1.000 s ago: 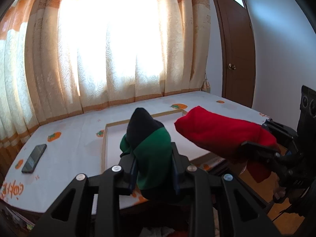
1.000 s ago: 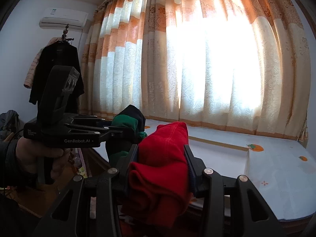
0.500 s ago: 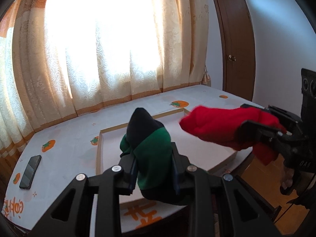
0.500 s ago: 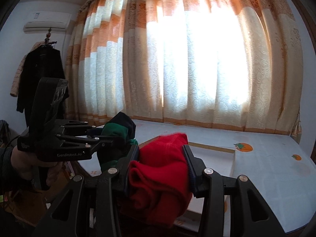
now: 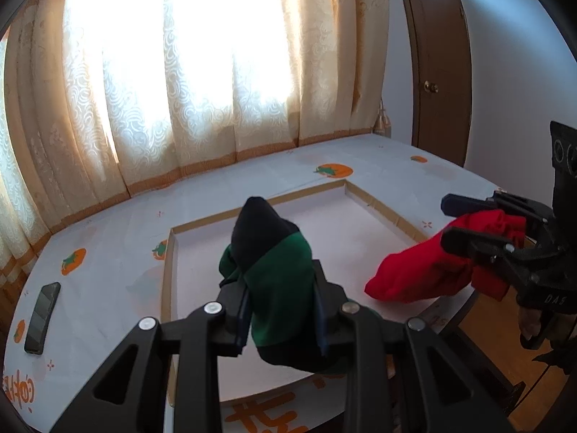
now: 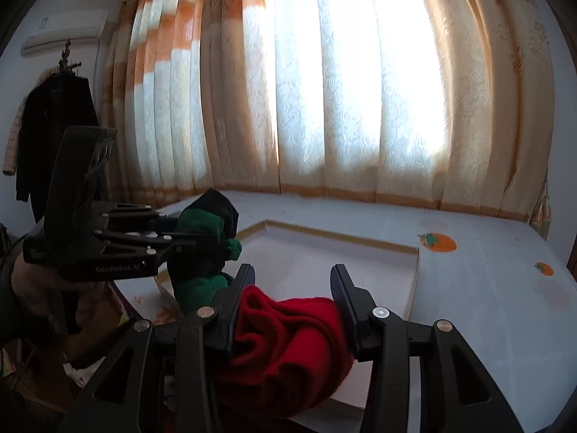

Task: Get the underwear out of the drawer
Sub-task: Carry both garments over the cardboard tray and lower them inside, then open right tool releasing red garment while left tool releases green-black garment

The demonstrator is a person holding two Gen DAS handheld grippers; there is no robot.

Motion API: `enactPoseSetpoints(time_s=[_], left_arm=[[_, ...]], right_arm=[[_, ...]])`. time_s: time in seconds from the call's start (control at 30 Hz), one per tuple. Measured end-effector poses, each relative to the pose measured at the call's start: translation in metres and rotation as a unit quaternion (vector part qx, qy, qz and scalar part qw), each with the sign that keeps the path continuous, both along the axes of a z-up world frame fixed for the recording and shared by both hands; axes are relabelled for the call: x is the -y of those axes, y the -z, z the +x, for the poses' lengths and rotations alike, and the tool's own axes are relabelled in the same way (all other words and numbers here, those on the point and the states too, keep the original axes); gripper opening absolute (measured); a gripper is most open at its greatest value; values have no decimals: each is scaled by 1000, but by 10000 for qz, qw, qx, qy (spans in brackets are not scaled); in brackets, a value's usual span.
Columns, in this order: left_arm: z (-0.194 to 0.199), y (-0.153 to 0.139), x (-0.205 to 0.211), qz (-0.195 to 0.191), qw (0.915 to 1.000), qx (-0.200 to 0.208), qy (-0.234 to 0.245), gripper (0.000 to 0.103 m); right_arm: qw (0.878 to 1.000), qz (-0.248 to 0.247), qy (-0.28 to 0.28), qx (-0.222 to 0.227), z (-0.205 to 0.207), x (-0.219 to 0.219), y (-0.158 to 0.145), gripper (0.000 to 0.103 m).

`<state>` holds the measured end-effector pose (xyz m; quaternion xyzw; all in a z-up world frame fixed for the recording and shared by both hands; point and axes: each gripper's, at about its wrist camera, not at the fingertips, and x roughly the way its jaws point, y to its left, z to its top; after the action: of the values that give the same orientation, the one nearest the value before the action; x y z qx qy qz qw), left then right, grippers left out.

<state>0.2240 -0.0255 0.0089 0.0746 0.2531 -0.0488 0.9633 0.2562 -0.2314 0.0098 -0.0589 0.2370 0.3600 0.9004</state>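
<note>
My left gripper point(image 5: 279, 283) is shut on a green and black piece of underwear point(image 5: 277, 274), which stands up between its fingers above the near edge of a shallow white tray point(image 5: 375, 205). In the right wrist view the same gripper point(image 6: 187, 229) and green bundle point(image 6: 202, 231) sit at left, held by a hand. My right gripper point(image 6: 293, 274) is shut on red underwear point(image 6: 288, 335), bunched low between its fingers with the fingertips bare. From the left wrist view the red cloth point(image 5: 414, 274) droops over the tray's near right corner from the right gripper point(image 5: 449, 222).
The tray rim point(image 6: 342, 238) lies on a table point(image 5: 108, 252) covered in a white cloth with orange fruit prints. A dark phone point(image 5: 41, 312) lies at its left. Curtains point(image 6: 324, 90) hang behind, a brown door point(image 5: 440, 72) stands right, and a dark coat point(image 6: 54, 126) hangs left.
Both grippers have moved forward over the table toward the tray, each still holding its garment. The red underwear has sagged lower and now hangs over the tray's near right corner.
</note>
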Motion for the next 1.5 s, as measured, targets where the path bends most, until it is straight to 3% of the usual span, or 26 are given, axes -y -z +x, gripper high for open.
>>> enactPoseSetpoints(time_s=[0.17,0.4,0.73,1.13,1.5], left_arm=[[11,-3,-3,-81,10000,-46,-18,27],[37,-10,1,-130,9992,-342,140,27],[93,-7,8,-12,9957,-875,292,27],[153,3,1,-395,9866,-1533,404,27],[192,16,2,-453,9798,-1899,436,27]], right_arm=[[9999,19,50,116,15,-6,-17,46],[9989,-397,140,211,52,-28,-27,46],[9973,-607,390,133,105,-27,-20,46],[9954,-731,615,61,148,-33,-9,46],[9935,-823,752,-218,168,-28,14,46]])
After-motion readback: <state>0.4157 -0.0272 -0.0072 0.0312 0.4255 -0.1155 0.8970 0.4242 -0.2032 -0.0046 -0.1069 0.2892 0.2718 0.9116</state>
